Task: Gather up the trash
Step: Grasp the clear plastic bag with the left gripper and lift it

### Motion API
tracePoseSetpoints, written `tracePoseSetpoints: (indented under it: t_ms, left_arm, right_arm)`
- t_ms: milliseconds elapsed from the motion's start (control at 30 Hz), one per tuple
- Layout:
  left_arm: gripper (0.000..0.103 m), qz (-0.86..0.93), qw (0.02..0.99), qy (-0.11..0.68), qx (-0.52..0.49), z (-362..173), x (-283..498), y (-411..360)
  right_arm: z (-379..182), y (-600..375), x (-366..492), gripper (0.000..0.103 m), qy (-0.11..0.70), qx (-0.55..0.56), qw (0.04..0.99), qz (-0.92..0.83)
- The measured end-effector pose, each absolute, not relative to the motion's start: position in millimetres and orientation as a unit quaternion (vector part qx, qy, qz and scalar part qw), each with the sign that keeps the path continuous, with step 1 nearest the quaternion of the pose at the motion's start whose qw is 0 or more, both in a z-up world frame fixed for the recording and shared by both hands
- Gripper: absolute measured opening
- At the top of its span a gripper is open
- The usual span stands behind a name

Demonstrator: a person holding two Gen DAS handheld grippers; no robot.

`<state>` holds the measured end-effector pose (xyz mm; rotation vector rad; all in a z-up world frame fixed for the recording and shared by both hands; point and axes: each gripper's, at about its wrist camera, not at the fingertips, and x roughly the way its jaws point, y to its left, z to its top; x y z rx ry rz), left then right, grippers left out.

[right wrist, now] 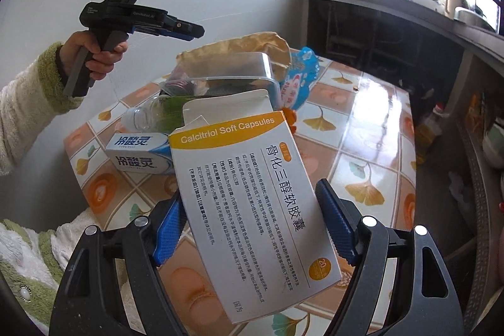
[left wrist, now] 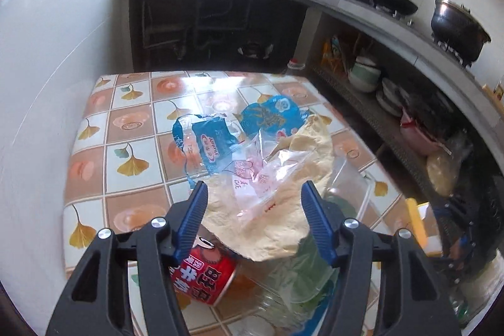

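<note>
Right wrist view: the right gripper (right wrist: 252, 225) is clamped on the medicine carton (right wrist: 249, 210), one pad on each long edge; the carton stands tilted above the tiled table (right wrist: 362, 128), its top flap open, nearer the camera than the rest of the litter. Judged light, thin card, probably empty; it will crush under a hard squeeze, so hold across the long edges as now. Beyond the carton lie a small blue-and-white box (right wrist: 138, 153), a clear plastic bottle (right wrist: 148, 115) and a clear plastic tub (right wrist: 226, 71); behind the tub, a brown paper bag (right wrist: 267, 46) and a blue wrapper (right wrist: 302, 74). Left of the carton a hand (right wrist: 94, 49) in a fleecy sleeve holds the left gripper (right wrist: 189, 30) raised clear of the table.

Left wrist view: the left gripper (left wrist: 253, 216) has its jaws apart with nothing pinched; it hangs above the brown paper bag (left wrist: 283, 219) and crumpled clear film (left wrist: 261, 175), both soft, light and likely slippery; pinch a bunched fold rather than a flat face. A red can (left wrist: 204, 276) lies partly under the bag; rigid, liable to roll; grip across its body.

Obscured: the can's far end; the tub's contents; the carton's lower corner behind the jaws; the glare on the table.
</note>
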<state>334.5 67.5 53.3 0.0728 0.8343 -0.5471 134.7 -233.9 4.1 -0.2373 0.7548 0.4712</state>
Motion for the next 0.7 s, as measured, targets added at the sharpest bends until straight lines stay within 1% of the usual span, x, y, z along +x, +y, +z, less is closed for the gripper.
tracePoseSetpoints:
  t_ms: [200, 400, 500, 700]
  left_arm:
    - [0.06, -0.287, 0.844, 0.439, 0.109, 38.3, 344.2, 45.6]
    - [0.06, -0.274, 0.836, 0.453, 0.143, 33.4, 354.5, 37.3]
    - [0.053, -0.274, 0.834, 0.45, 0.166, 34.6, 355.8, 31.1]
    - [0.034, -0.271, 0.823, 0.441, 0.235, 32.1, 350.3, 14.5]
  right_arm:
    - [-0.9, -248.6, 138.1, 0.074, 0.369, -0.092, 0.898, 0.222]
    - [-4.4, -251.2, 143.1, 0.074, 0.37, -0.078, 0.898, 0.225]
    - [-5.6, -251.2, 144.3, 0.074, 0.369, -0.075, 0.898, 0.226]
    - [-8.7, -252.4, 145.3, 0.074, 0.371, -0.069, 0.898, 0.226]
